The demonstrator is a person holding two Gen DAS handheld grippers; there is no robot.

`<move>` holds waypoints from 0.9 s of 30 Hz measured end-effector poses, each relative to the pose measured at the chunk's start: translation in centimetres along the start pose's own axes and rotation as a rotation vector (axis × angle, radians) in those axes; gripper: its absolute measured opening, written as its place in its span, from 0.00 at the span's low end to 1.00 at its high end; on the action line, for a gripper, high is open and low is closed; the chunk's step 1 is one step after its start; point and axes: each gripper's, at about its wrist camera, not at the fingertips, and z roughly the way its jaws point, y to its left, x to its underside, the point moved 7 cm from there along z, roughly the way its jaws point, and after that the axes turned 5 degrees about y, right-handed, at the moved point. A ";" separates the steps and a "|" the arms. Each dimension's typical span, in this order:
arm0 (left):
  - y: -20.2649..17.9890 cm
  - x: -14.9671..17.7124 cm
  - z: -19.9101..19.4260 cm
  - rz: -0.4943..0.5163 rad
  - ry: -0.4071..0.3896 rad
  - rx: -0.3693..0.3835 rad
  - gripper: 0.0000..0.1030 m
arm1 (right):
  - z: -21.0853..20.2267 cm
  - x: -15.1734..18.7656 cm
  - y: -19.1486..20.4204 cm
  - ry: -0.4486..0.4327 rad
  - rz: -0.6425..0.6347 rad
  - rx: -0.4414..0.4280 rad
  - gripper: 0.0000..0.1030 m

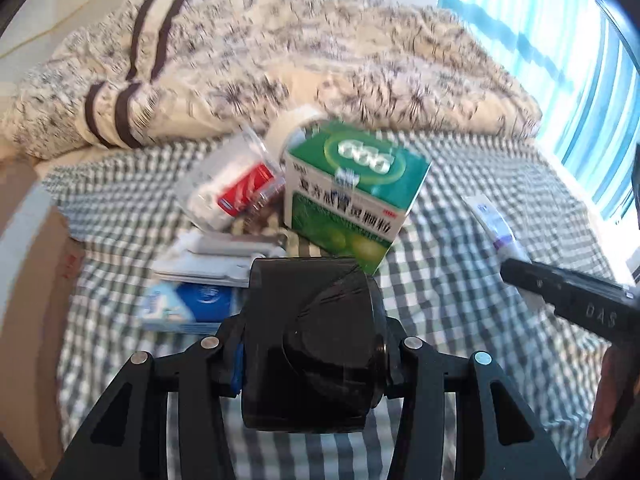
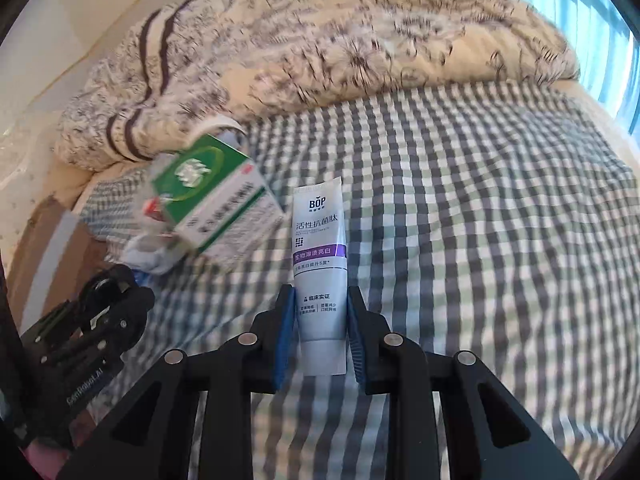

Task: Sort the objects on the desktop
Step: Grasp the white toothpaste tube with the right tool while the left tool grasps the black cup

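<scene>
So the right gripper (image 2: 318, 330) is clamped on the toothpaste tube (image 2: 320, 264), lifted clear of the checked sheet (image 2: 480, 240), and the left gripper (image 1: 312, 352) squeezes a black tape roll (image 1: 316, 344). Guessing both got pulled from the pile around the green box (image 1: 352, 196) for separate sorting.

Black linkage grippers, silver rivets, blue-padded fingers (image 2: 283, 332).

Glossy black plastic roll (image 1: 312, 344); smooth plastic tube (image 2: 320, 264); glossy card box (image 1: 348, 196); checked woven cloth sheet (image 2: 480, 240); crinkled cloth quilt (image 1: 280, 64).
</scene>
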 end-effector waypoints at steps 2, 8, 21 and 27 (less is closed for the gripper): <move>0.4 -0.1 -1.9 -0.011 -0.017 -0.002 0.46 | -2.0 0.4 1.2 -0.018 -0.014 -0.017 0.24; 2.3 1.1 -7.2 -0.039 -0.048 -0.017 0.46 | -7.0 1.5 5.8 -0.067 -0.082 -0.032 0.24; 11.8 4.6 -17.6 -0.141 -0.090 -0.092 0.46 | -10.7 6.4 18.1 -0.060 -0.212 -0.091 0.24; 18.2 3.8 -22.0 -0.185 -0.118 -0.159 0.47 | -11.6 5.4 28.6 -0.064 -0.328 -0.215 0.24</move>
